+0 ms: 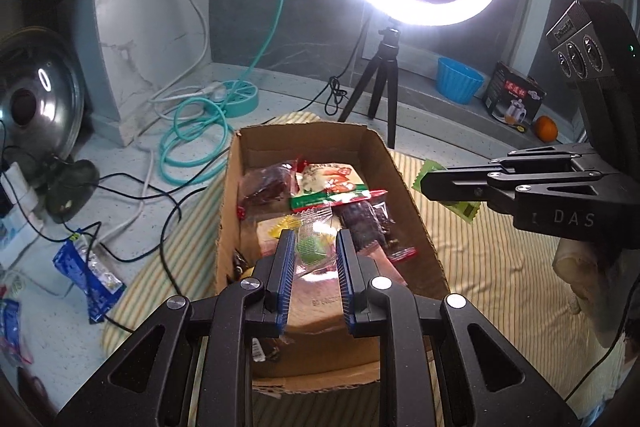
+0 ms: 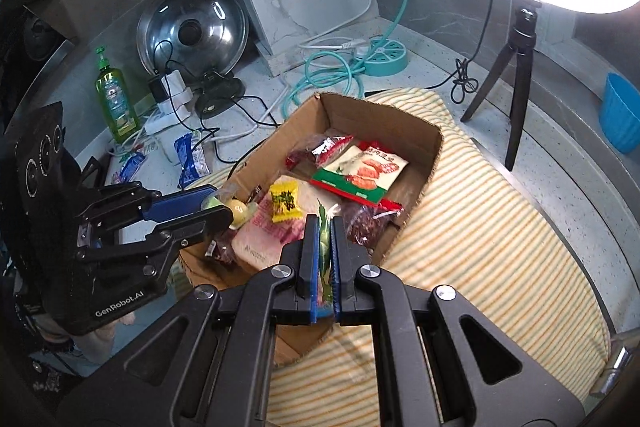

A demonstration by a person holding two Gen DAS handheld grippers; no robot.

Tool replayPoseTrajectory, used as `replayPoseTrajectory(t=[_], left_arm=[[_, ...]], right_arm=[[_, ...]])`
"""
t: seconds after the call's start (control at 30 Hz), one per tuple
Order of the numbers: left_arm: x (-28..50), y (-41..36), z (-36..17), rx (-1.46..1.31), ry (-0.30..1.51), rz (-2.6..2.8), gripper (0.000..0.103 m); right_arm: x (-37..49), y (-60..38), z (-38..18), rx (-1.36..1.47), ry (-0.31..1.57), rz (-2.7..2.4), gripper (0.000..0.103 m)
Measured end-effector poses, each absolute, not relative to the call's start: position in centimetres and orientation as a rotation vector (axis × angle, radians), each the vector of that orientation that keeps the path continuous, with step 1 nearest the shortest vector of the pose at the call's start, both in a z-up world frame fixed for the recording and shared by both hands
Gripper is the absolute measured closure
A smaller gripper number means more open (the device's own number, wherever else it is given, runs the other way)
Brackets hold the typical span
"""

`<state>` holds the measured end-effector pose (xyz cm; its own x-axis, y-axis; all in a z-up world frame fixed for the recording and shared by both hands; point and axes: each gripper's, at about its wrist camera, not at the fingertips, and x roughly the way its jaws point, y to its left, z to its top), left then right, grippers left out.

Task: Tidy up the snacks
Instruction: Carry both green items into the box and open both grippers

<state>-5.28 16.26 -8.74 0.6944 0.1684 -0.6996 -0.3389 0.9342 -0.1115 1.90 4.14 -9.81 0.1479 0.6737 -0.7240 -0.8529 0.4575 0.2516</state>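
An open cardboard box (image 1: 384, 155) (image 2: 432, 143) sits on a striped cloth and holds several snack packets, among them a red-green-white bag (image 1: 332, 183) (image 2: 360, 171) and a yellow packet (image 2: 285, 202). My left gripper (image 1: 316, 239) hangs over the box with its jaws around a clear-wrapped green candy (image 1: 310, 245); it also shows in the right wrist view (image 2: 218, 205), with that candy (image 2: 236, 209) at its tips. My right gripper (image 2: 326, 223) is shut on a thin green packet (image 2: 325, 239), just outside the box's near right wall; it also shows in the left wrist view (image 1: 424, 183).
A ring light on a tripod (image 1: 384, 67) (image 2: 520, 39) stands behind the box. Cables and a teal hose (image 1: 192, 131) lie on the floor at left, with blue packets (image 1: 88, 267) (image 2: 192, 155), a metal lid (image 2: 192, 31) and a green bottle (image 2: 114, 95). A blue bowl (image 1: 458, 79) and orange (image 1: 546, 128) sit at right.
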Motion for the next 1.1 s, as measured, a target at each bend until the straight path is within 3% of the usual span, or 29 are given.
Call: replayPoseTrajectory(t=[0.1, 0.13, 0.17, 0.23, 0.3, 0.4, 0.5, 0.63, 0.67, 0.73, 0.77, 0.83, 1.1], left_arm=[[-5.1, 16.7, -8.8, -0.251, 0.761, 0.279, 0.083], [-5.1, 16.8, -8.7, -0.250, 0.760, 0.283, 0.082], [-5.1, 16.8, -8.7, -0.247, 0.760, 0.287, 0.081], [-5.1, 16.9, -8.6, -0.240, 0.759, 0.297, 0.067], [-5.2, 17.1, -8.5, -0.244, 0.753, 0.297, 0.066], [-5.2, 17.1, -8.4, -0.244, 0.756, 0.308, 0.058], [-5.3, 17.0, -8.2, -0.241, 0.754, 0.308, 0.057], [-5.5, 16.7, -7.8, -0.244, 0.753, 0.336, 0.040], [-5.6, 16.7, -7.7, -0.247, 0.753, 0.343, 0.040], [-5.8, 16.7, -7.4, -0.256, 0.755, 0.356, 0.039], [-5.9, 16.6, -7.3, -0.256, 0.756, 0.364, 0.038], [-6.2, 16.4, -6.9, -0.257, 0.754, 0.385, 0.032], [-7.3, 14.9, -5.2, -0.240, 0.732, 0.421, 0.026]], right_arm=[[2.0, 4.8, -9.9, -0.245, 0.899, 1.104, 0.098], [2.1, 5.0, -9.8, -0.248, 0.895, 1.096, 0.094], [2.1, 5.1, -9.8, -0.251, 0.894, 1.088, 0.088], [2.3, 4.8, -9.5, -0.232, 0.882, 1.084, 0.062], [2.5, 4.6, -9.2, -0.216, 0.873, 1.080, 0.054], [2.8, 4.1, -8.9, -0.201, 0.877, 1.073, 0.048], [2.6, 3.7, -8.7, -0.207, 0.873, 1.058, 0.046], [2.5, 3.1, -8.6, -0.204, 0.879, 1.049, 0.045], [2.4, 2.8, -8.6, -0.204, 0.878, 1.043, 0.044], [2.3, 2.3, -8.5, -0.199, 0.870, 1.033, 0.025], [2.1, 1.9, -8.3, -0.194, 0.863, 1.028, 0.023], [2.0, 1.3, -8.2, -0.189, 0.858, 1.022, 0.021], [1.5, -1.7, -7.4, -0.171, 0.849, 0.946, 0.019]])
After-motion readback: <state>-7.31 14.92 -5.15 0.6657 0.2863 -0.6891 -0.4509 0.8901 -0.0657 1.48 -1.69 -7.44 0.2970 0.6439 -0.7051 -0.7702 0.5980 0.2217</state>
